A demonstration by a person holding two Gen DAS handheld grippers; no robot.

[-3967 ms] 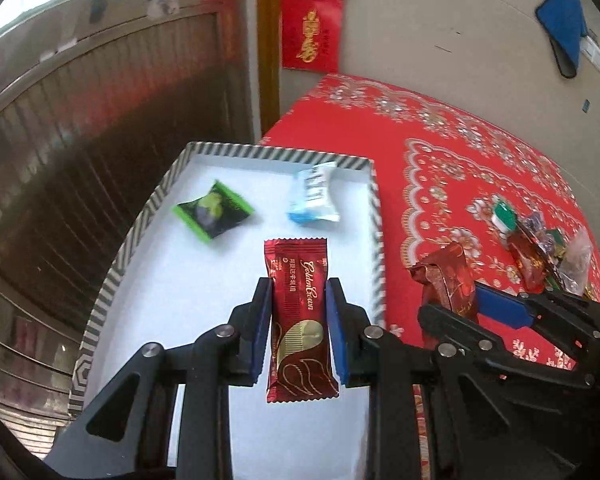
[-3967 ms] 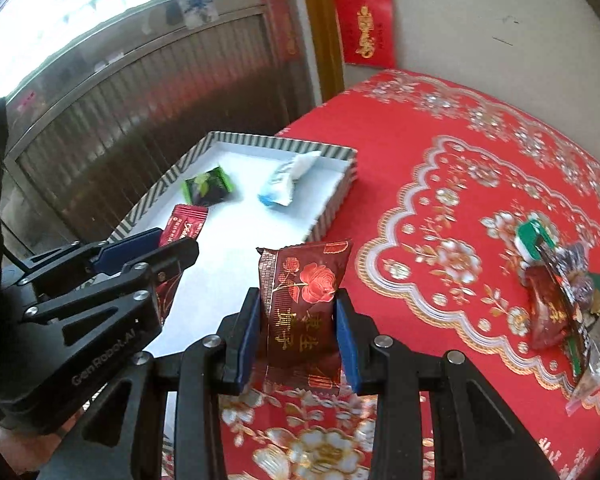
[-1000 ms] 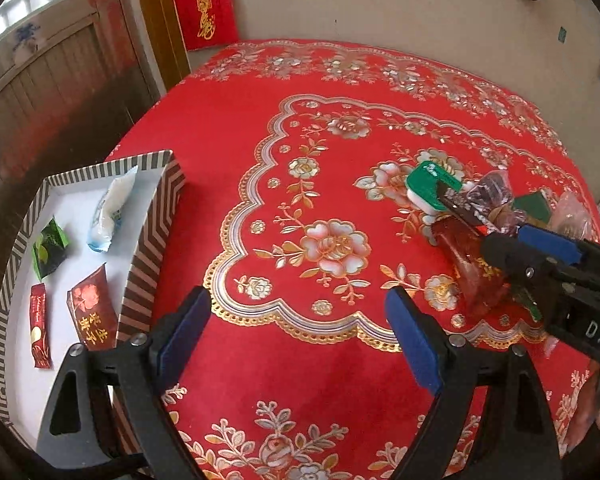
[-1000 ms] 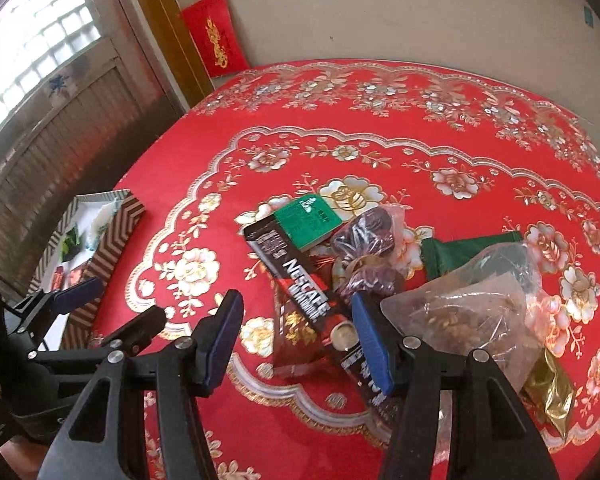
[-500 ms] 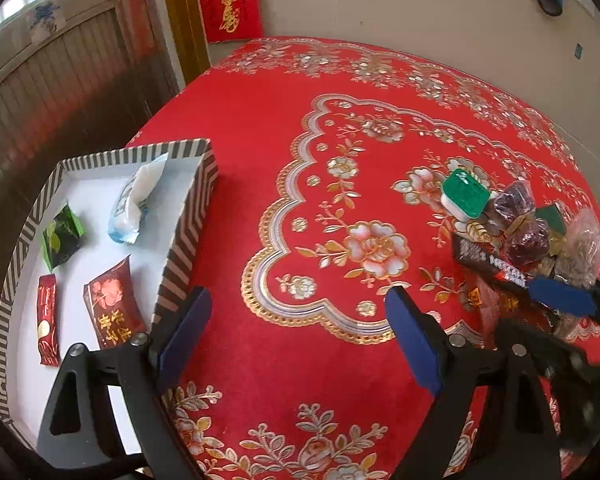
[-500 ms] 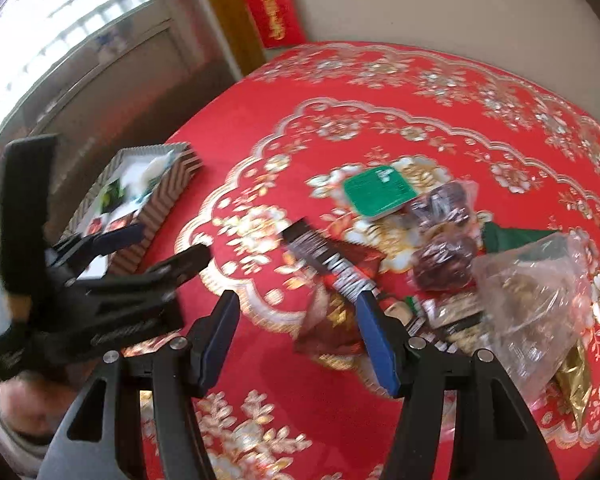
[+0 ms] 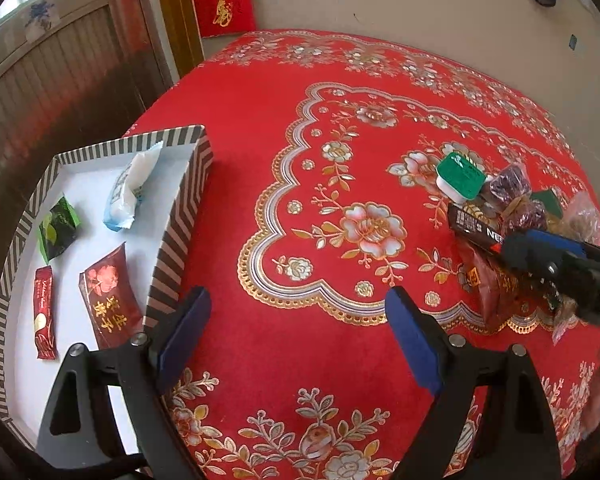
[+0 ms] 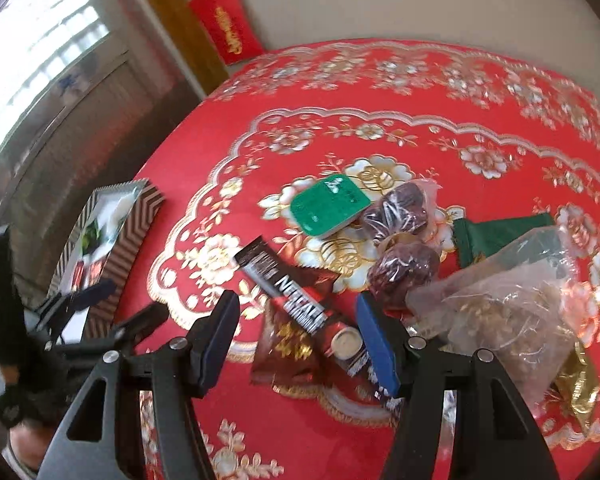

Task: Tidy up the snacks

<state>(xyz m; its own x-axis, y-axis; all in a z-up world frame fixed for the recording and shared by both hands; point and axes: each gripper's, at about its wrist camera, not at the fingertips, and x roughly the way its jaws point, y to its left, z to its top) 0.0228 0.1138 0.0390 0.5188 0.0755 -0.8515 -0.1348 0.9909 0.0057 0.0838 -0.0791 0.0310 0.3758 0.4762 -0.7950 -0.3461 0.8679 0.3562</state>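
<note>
Your right gripper (image 8: 296,336) hangs with fingers spread around the coffee stick (image 8: 300,308) at lower centre, while your left gripper (image 7: 296,336) gapes, released, beside the tray (image 7: 180,216).

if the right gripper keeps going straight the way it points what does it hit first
Most likely the black Nescafe stick, which lies between the open fingers of the right gripper on top of a dark red packet. Depth is hard to judge here.
</note>
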